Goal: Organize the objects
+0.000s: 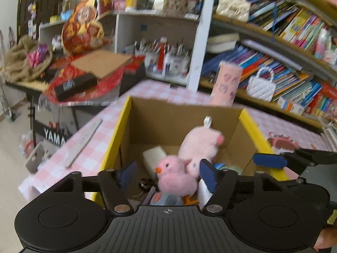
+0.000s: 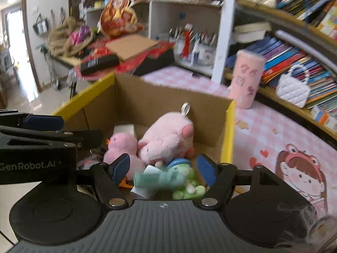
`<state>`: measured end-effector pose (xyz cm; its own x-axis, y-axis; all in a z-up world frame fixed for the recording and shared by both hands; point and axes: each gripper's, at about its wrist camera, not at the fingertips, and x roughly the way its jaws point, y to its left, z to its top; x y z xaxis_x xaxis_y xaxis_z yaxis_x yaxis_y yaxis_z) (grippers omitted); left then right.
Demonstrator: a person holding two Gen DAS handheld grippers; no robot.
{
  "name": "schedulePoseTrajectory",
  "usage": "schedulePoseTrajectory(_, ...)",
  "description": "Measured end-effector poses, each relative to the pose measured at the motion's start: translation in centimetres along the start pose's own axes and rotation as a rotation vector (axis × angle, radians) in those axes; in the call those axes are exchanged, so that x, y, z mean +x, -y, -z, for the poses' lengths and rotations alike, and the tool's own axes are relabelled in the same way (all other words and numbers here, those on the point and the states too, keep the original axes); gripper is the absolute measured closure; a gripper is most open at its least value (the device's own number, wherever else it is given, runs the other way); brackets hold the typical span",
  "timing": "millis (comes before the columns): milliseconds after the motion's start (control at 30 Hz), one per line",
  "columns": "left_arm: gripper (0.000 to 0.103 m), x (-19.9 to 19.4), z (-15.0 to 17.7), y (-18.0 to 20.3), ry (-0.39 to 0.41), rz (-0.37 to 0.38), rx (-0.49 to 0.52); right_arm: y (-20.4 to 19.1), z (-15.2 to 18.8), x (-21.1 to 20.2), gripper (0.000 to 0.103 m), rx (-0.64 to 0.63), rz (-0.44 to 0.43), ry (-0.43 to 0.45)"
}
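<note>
Both hand-held grippers hang over an open cardboard box [image 1: 181, 113] with yellow-edged flaps, standing on a worktop [image 2: 265, 130] under a pink checked cloth. Left hand-held gripper [image 1: 166, 174] has its blue-padded jaws apart, and a pink chick plush [image 1: 175, 175] sits between them in the box; the pads do not seem to press on it, though the blur makes this hard to judge. Just beyond the chick, further from the gripper, lies a larger pink pig plush [image 1: 200, 145] with a white loop at its top, and a white block [image 1: 153, 156] lies ahead and to the left of the jaws. Right hand-held gripper [image 2: 163, 168] also stands with its jaws apart, over a green plush toy [image 2: 185, 181] with a blue cap and a blurred green-and-white tag; no pad touches it. Ahead of that gripper the pig and the chick lie side by side, touching. Beyond the box and to the right stands a pink tumbler [image 2: 246, 78] on the cloth, upright, near a bookshelf [image 1: 284, 48] packed with books and a white quilted purse [image 2: 292, 88]
</note>
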<state>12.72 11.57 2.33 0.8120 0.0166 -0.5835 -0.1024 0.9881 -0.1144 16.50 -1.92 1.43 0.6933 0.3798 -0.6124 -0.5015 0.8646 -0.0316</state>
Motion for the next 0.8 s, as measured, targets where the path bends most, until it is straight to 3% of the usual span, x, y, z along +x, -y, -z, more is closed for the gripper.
schedulePoseTrajectory(100,0.030,-2.2,-0.5,0.8,0.064,0.023,0.003,0.1,0.5,-3.3,0.031,0.035,0.034,0.071)
schedulePoseTrajectory(167,0.019,-3.9,-0.8,1.3,0.115,0.040,0.003,0.1,0.9,-5.5,0.029,0.058,0.067,0.111)
schedulePoseTrajectory(367,0.013,-8.3,-0.3,2.8,0.206,0.100,0.028,0.3,4.0,-11.3,0.028,0.155,0.194,0.155)
schedulePoseTrajectory(500,0.009,-10.2,1.6,3.6,0.196,0.127,0.055,0.3,6.7,-14.3,0.026,0.228,0.286,0.156)
schedulePoseTrajectory(800,0.008,-12.2,7.3,5.0,0.085,0.144,0.106,-0.8,13.0,-18.7,0.022,0.342,0.457,0.103)
